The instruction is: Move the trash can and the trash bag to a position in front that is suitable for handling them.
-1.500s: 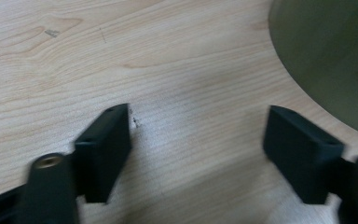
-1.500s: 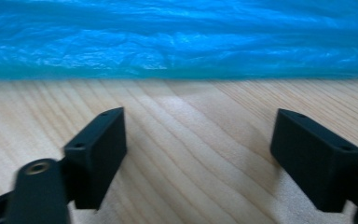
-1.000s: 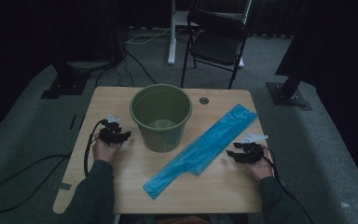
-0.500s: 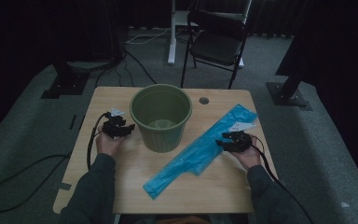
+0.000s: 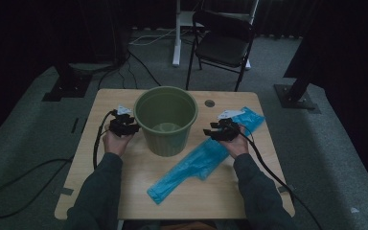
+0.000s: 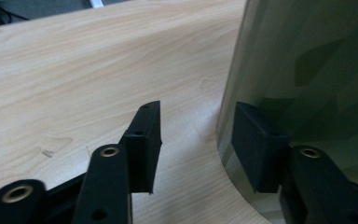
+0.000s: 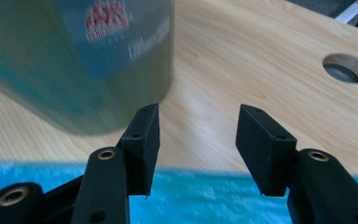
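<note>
The high view hangs above the person's side, looking forward and down over the whole table, floor and chair beyond. The left gripper view rides low, pressed close against the green bucket wall, facing across the tabletop. The right gripper view sits equally low above the blue plastic bag, facing the table's cable hole. All three share the bucket.

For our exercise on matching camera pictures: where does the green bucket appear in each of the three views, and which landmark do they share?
High view: the green bucket stands at the centre of the table, between the two hands.
Left gripper view: its wall fills the right side, at the right-hand jaw.
Right gripper view: it is blurred at upper left, above the blue plastic bag.
Shared landmark: the light wooden tabletop.
</note>
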A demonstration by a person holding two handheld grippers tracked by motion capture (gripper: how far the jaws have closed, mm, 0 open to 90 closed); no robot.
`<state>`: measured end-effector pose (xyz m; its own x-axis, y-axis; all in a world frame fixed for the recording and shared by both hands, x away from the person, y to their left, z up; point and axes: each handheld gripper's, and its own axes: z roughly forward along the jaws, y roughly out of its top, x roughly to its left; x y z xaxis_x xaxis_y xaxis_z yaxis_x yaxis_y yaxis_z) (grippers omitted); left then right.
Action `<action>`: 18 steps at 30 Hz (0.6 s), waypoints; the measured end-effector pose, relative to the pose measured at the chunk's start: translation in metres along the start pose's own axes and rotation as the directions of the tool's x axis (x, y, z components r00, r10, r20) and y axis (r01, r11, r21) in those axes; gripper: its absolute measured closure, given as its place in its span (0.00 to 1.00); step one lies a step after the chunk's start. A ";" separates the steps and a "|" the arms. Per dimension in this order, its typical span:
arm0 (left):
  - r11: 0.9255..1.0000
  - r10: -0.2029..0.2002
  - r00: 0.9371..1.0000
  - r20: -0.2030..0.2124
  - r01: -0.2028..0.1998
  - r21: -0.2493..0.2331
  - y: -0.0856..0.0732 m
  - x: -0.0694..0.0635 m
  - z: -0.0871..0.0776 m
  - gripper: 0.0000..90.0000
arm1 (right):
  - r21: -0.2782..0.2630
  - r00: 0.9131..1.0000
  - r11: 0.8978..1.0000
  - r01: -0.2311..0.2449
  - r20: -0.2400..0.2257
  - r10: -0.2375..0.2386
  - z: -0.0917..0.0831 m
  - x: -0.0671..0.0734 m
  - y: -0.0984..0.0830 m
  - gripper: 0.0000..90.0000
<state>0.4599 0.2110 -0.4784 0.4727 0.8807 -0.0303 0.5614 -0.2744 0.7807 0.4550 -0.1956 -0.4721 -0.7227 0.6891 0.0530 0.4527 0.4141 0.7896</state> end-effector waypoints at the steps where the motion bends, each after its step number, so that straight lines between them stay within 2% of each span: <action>1: 1.000 0.002 1.000 0.008 -0.002 -0.006 0.000 -0.001 0.000 0.60 | -0.004 1.000 1.000 -0.002 -0.003 0.002 0.001 0.000 0.001 0.55; 4: 1.000 0.009 1.000 0.023 -0.009 -0.011 0.000 -0.005 0.000 0.61 | -0.016 1.000 1.000 -0.016 -0.007 0.015 0.004 0.000 0.004 0.54; 5: 0.999 0.031 0.998 0.050 -0.030 -0.017 0.000 -0.010 0.001 0.61 | -0.014 1.000 1.000 -0.022 -0.004 0.022 0.006 -0.001 0.005 0.54; 7: 0.999 0.043 0.997 0.056 -0.042 -0.018 0.002 -0.013 0.002 0.61 | -0.013 1.000 0.999 -0.030 -0.001 0.030 0.007 -0.002 0.006 0.54; 9: 0.999 0.037 0.998 0.056 -0.036 -0.017 0.002 -0.014 0.003 0.61 | -0.013 0.999 0.999 -0.039 0.003 0.039 0.008 -0.003 0.006 0.54; 10: 1.000 0.016 0.998 0.064 -0.015 -0.013 0.003 -0.012 0.006 0.61 | -0.015 0.999 0.999 -0.041 0.001 0.041 0.008 -0.004 0.007 0.54; 18: 1.000 0.016 0.998 0.067 -0.015 -0.014 0.003 -0.015 0.007 0.63 | -0.019 0.999 0.999 -0.040 -0.003 0.040 0.014 0.000 0.014 0.55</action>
<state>0.4595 0.1947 -0.4796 0.5262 0.8482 -0.0602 0.5451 -0.2822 0.7895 0.4688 -0.1820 -0.4698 -0.7057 0.7032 0.0869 0.4714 0.3743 0.7985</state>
